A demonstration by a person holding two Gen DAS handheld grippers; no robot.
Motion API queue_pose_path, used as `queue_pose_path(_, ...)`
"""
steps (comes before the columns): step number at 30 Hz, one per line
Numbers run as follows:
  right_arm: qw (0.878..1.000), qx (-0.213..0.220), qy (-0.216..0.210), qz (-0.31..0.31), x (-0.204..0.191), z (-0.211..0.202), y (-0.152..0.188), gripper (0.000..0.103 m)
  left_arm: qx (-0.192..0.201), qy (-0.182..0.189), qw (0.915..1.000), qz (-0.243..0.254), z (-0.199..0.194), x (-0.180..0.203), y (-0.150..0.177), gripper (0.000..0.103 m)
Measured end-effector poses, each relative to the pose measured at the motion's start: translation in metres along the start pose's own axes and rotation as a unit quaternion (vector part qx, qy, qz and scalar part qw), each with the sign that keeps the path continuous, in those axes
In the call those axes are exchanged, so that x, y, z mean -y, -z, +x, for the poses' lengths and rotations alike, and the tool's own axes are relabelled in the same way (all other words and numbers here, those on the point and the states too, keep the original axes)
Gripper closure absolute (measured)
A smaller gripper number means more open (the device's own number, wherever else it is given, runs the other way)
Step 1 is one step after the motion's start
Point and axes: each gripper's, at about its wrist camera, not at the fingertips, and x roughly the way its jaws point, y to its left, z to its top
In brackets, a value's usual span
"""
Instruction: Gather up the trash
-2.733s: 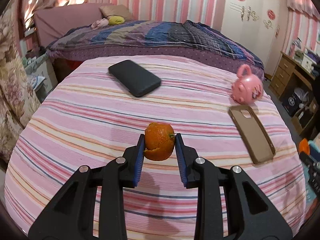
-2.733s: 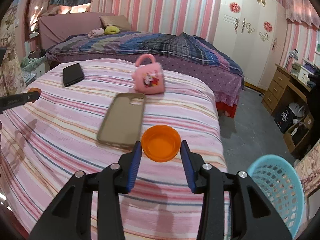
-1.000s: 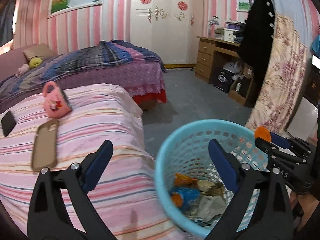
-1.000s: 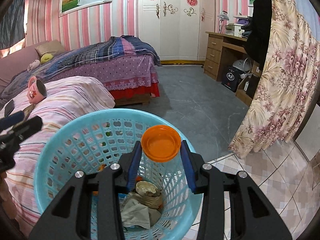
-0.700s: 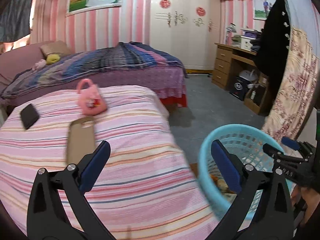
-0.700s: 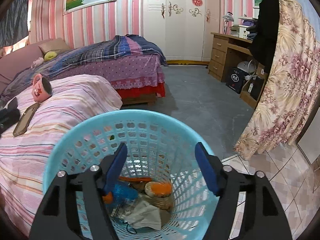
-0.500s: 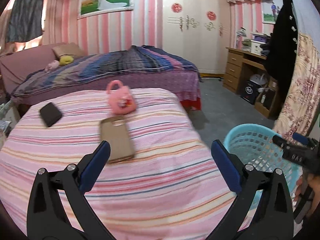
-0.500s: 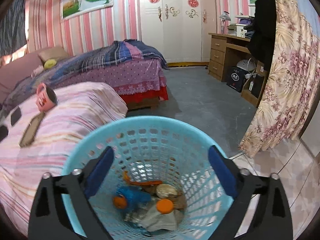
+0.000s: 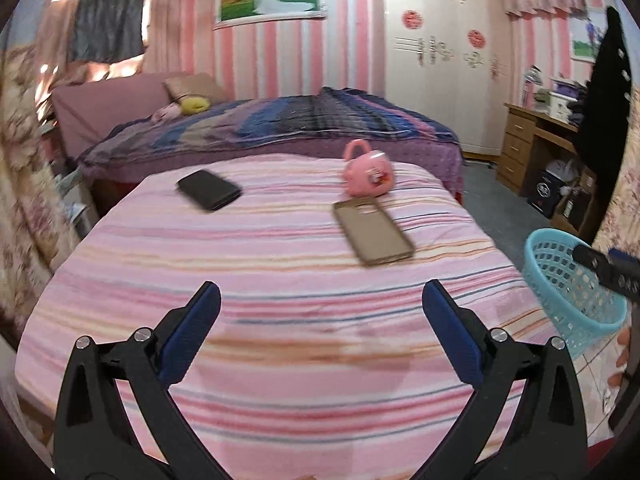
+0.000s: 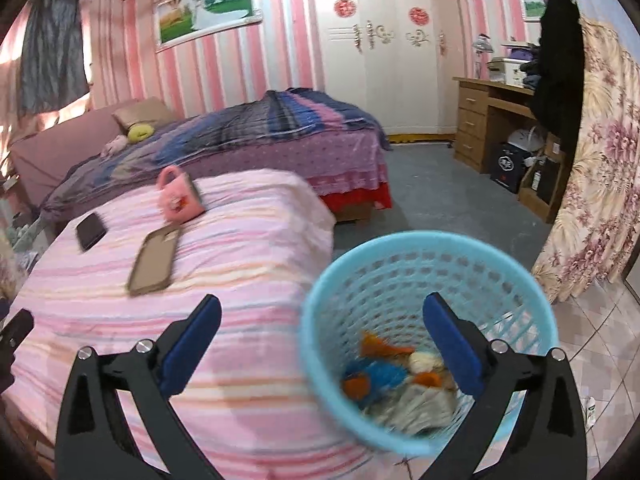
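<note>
- Trash: orange, blue & grey scraps [image 10: 396,380] sit in light-blue plastic mesh basket [image 10: 320,304].
- Pink striped bed [image 9: 280,264]: no trash visible; black phone [image 9: 209,189], tan case [image 9: 374,232], pink mug [image 9: 368,174] remain, prob. not trash.
- Left hand-held gripper [image 9: 320,324] & right hand-held gripper [image 10: 322,334]: both released, empty.

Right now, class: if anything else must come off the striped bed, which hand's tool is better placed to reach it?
Left. The left tool hangs open over the striped bed, while the right tool faces the blue basket beside it.

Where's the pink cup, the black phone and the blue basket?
Pink cup [image 9: 367,177], left wrist view, on its side.
Black phone [image 9: 209,190], left wrist view, middle of its back.
Blue basket [image 10: 400,245], right wrist view, far rim.
</note>
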Motion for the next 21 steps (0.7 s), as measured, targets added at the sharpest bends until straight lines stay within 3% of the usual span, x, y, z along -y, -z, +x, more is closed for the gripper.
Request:
queue_pose_path(9,0.999,0.016,0.0,-0.04,-0.058,-0.036,0.03,0.005,0.007,-0.017,0.9998,0.003,-0.019,-0.016,0.018,0.005)
queue_pose_path(21,0.997,0.048,0.0,-0.068,-0.088,-0.052,0.038,0.004,0.02,-0.021,0.9996,0.005,-0.022,-0.02,0.015,0.005)
